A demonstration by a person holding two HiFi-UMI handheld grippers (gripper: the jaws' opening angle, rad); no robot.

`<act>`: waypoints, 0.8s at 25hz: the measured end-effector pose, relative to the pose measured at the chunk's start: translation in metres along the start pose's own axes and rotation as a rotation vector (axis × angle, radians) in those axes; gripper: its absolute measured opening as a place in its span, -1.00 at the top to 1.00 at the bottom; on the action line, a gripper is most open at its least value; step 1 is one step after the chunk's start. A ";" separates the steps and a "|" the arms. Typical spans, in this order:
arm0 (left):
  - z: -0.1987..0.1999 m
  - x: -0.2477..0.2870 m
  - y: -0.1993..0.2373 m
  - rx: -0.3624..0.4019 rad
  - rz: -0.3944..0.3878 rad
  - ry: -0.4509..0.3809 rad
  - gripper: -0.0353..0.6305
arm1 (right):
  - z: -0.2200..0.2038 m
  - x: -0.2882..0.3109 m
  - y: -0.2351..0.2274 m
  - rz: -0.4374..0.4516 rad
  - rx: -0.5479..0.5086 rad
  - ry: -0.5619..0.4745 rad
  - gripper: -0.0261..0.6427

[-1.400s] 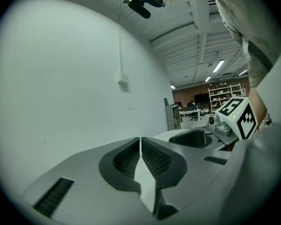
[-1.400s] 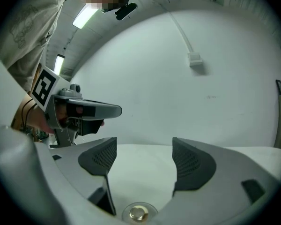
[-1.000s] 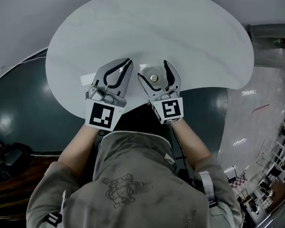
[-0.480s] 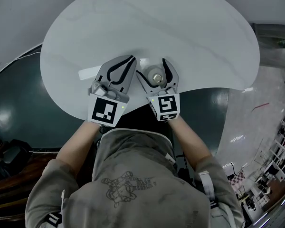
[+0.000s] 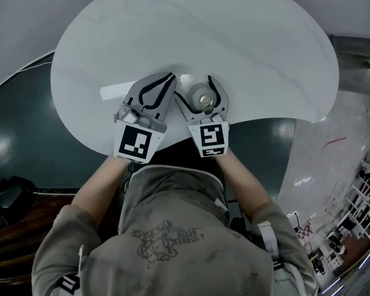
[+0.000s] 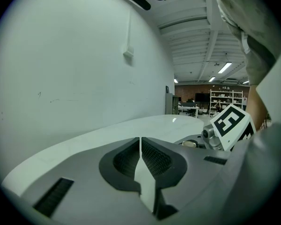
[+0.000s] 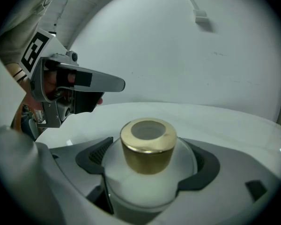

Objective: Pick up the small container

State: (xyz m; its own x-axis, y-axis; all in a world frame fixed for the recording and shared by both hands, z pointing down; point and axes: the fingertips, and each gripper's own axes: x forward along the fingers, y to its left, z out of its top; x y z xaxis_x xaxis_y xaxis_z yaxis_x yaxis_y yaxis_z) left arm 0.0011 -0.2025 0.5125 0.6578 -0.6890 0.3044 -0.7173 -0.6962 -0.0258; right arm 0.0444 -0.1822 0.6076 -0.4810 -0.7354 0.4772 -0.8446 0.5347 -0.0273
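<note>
Small container (image 7: 141, 184) upright, gold cap (image 7: 148, 149) up, clamped in right gripper (image 5: 199, 93) fingers near bench (image 5: 234, 36) front edge. Bench open beyond. Left gripper (image 6: 140, 146) fingers together.

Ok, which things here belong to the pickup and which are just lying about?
Job: small container, gold-capped; right gripper shut on it.
Lying about: white strip on the table; left gripper, shut, empty.
</note>
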 end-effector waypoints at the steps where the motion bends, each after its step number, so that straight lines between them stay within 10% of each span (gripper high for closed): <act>1: -0.001 0.000 0.002 -0.003 0.001 0.000 0.82 | 0.001 0.002 0.001 -0.004 -0.001 -0.009 -0.21; 20: -0.002 0.013 0.008 -0.018 -0.005 -0.011 0.82 | 0.024 0.011 -0.028 -0.058 0.044 -0.102 -0.14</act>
State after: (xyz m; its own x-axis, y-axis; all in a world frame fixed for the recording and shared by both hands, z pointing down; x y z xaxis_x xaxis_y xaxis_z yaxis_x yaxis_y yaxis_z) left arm 0.0040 -0.2168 0.5179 0.6633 -0.6880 0.2944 -0.7183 -0.6957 -0.0075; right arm 0.0576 -0.2154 0.5923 -0.4502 -0.8043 0.3878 -0.8803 0.4725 -0.0420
